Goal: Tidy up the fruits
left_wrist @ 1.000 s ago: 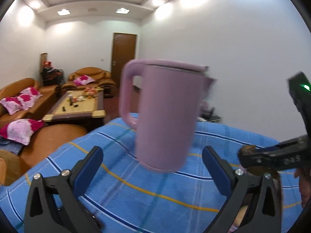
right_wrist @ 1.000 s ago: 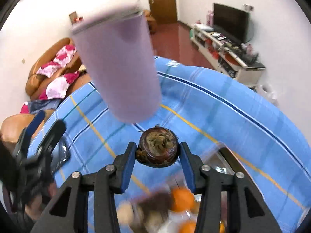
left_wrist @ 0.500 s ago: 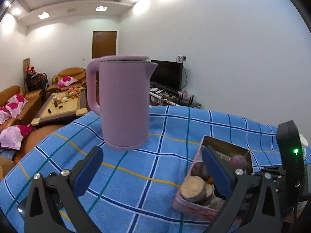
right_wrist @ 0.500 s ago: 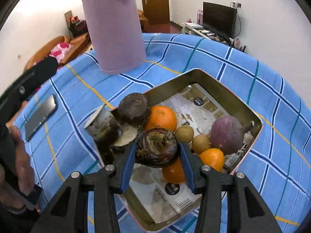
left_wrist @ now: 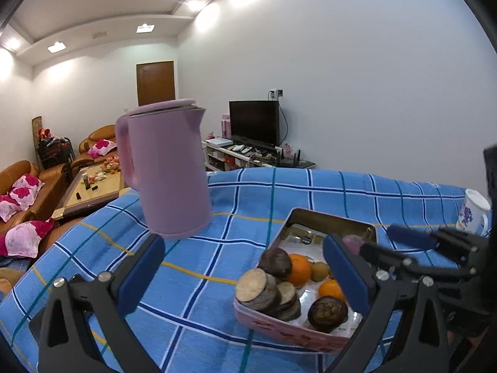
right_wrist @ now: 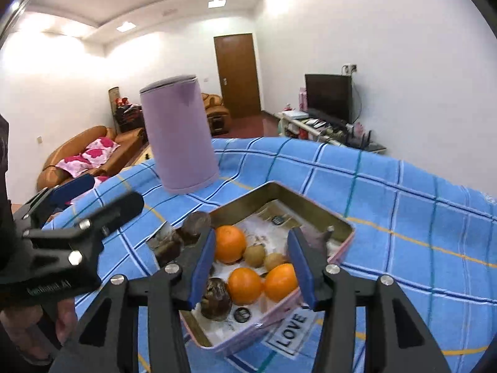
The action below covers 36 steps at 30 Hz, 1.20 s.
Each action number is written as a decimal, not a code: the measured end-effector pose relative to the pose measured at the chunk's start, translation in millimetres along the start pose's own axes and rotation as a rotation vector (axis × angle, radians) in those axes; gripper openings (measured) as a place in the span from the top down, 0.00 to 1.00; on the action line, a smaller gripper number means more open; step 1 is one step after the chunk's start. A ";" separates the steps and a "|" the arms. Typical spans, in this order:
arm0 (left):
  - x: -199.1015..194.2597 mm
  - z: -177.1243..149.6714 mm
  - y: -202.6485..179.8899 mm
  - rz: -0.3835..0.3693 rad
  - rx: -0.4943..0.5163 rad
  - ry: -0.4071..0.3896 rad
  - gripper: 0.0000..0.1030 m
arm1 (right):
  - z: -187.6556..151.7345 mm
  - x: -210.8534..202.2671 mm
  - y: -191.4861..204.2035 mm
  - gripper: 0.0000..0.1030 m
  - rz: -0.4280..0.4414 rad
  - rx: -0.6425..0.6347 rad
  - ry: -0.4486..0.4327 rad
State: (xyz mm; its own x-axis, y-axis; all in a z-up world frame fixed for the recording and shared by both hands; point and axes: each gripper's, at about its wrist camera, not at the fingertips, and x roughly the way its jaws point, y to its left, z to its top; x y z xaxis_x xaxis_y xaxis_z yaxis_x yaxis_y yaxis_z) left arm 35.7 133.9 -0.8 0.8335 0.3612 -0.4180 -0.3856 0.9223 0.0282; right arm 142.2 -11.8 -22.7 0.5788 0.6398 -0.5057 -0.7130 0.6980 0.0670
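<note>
Right gripper (right_wrist: pixel 251 261) stands open and empty above the shallow rectangular metal tin (right_wrist: pixel 341 222); left gripper (left_wrist: pixel 245 276) likewise wide, empty; dark brown round fruit (right_wrist: pixel 216 298) lies inside beside three oranges (right_wrist: pixel 245 284); risk: descending fingers nudge the crowded fruit or tip the tin.

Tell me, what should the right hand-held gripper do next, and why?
Probably lift away from the tin and go for another fruit. The right hand-held gripper hangs open and empty above it, and the dark round fruit lies inside with the oranges. No loose fruit shows on the blue cloth, so where to go next is unclear.
</note>
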 end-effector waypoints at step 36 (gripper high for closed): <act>-2.1 -3.2 -26.4 -0.071 0.056 0.019 0.00 | -1.9 -23.1 -19.2 0.48 -0.097 0.035 -0.159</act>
State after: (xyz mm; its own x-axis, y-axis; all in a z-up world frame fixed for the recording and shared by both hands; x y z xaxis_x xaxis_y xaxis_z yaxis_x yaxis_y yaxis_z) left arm 42.8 108.4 -3.6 0.8502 0.2924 -0.4378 -0.3026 0.9519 0.0481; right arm 141.8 -40.5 -13.9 0.7010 0.6101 -0.3693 -0.6387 0.7675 0.0557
